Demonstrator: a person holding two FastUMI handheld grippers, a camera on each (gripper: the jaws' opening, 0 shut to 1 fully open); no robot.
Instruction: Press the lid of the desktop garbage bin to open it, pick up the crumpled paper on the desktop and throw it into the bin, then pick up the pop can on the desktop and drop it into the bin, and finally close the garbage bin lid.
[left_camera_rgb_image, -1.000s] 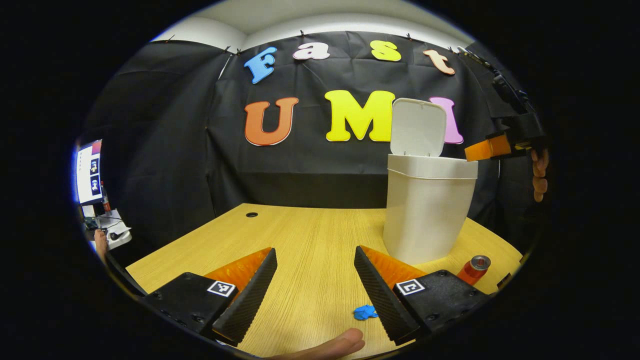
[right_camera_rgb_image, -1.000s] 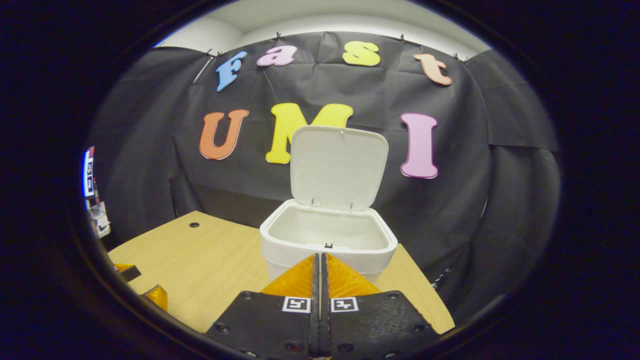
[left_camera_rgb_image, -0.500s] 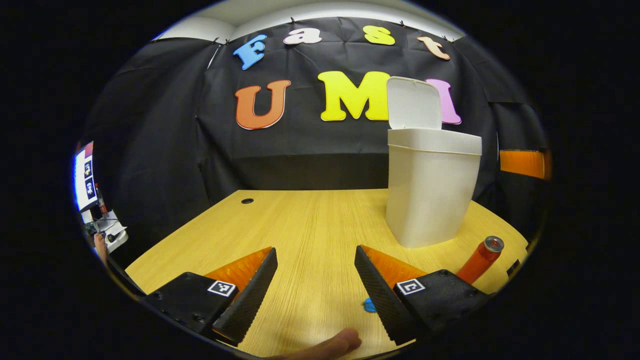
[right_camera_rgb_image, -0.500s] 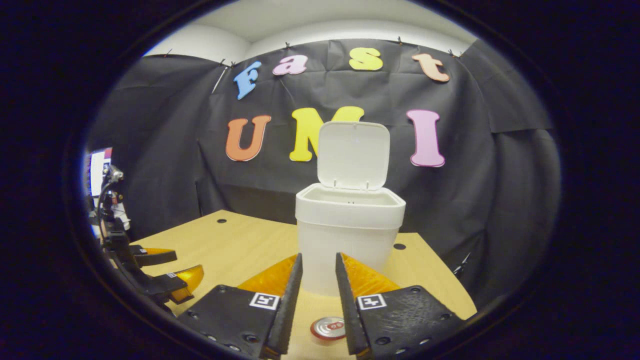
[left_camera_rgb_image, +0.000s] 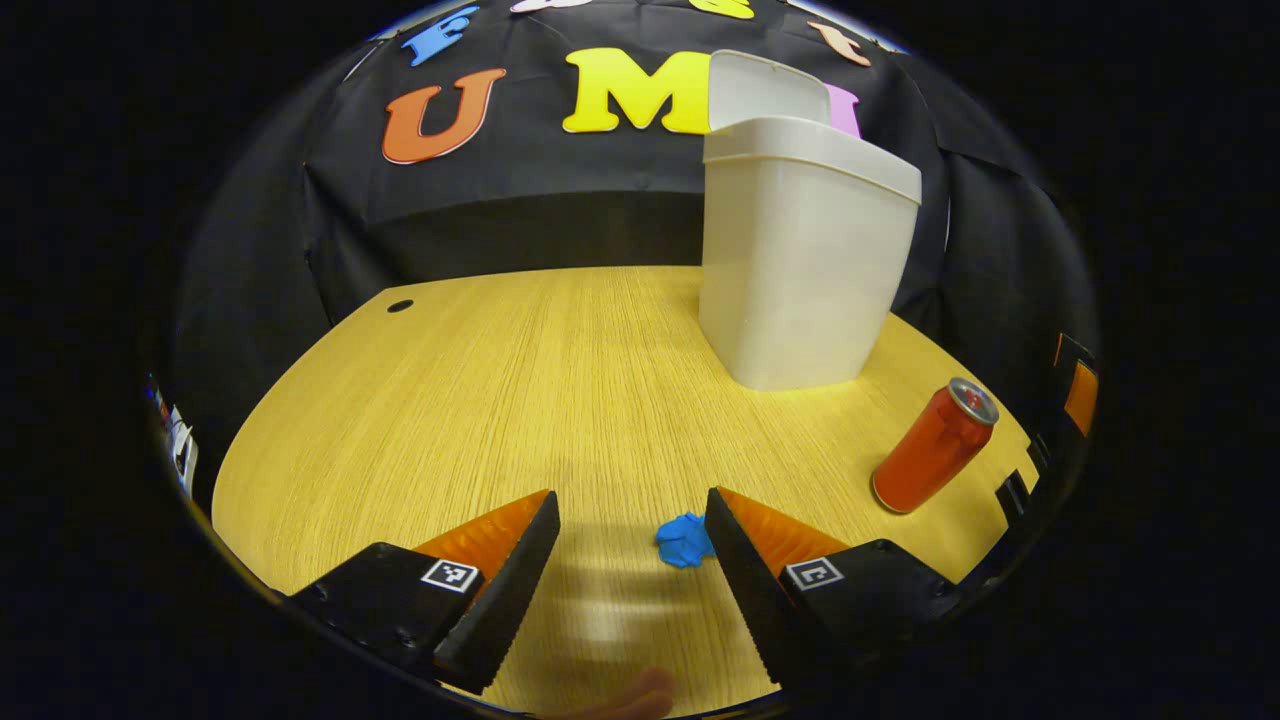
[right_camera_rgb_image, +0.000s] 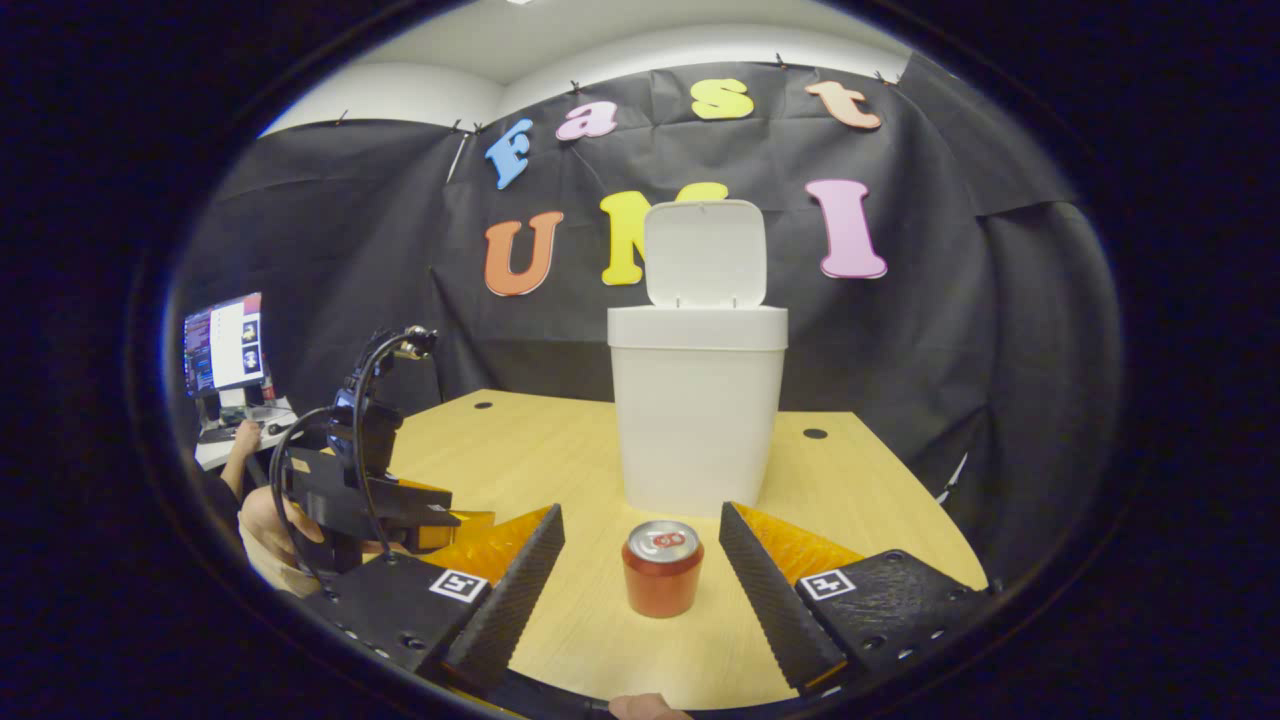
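While the lid (right_camera_rgb_image: 705, 252) of the garbage bin (right_camera_rgb_image: 697, 410) is already standing upright and open, both tools have been lowered toward the table (left_camera_rgb_image: 480, 380) within the last second. One second ago the right tool (right_camera_rgb_image: 640, 565) was held high above the open bin with its jaws pressed together; now it is low at the table, and its jaws are spread wide. The pop can (right_camera_rgb_image: 662, 568) stands upright between them, and it is not touched by either finger. Behind the can, at 12 o'clock in the right gripper view, the bin is seen with a clear gap to the can.

The left tool (left_camera_rgb_image: 630, 560) has also been tilted down and brought forward. Its jaws are wide, as they were before. The crumpled paper (left_camera_rgb_image: 684, 540), a small blue lump, is now lying on the table between the fingers, just beside the right-hand finger, whereas earlier it was half hidden by this finger. In the left gripper view the bin is placed at about 1 o'clock and the can at about 3 o'clock, well apart from the paper.

It is judged that the opening step is finished and that the paper step is now being started. The paper should be taken first by the left tool, which needs to be moved a little to the right so that the lump is centred. The can seems to be prepared for afterwards. Because the lump is small and flat, it could be pushed away instead of being gripped.
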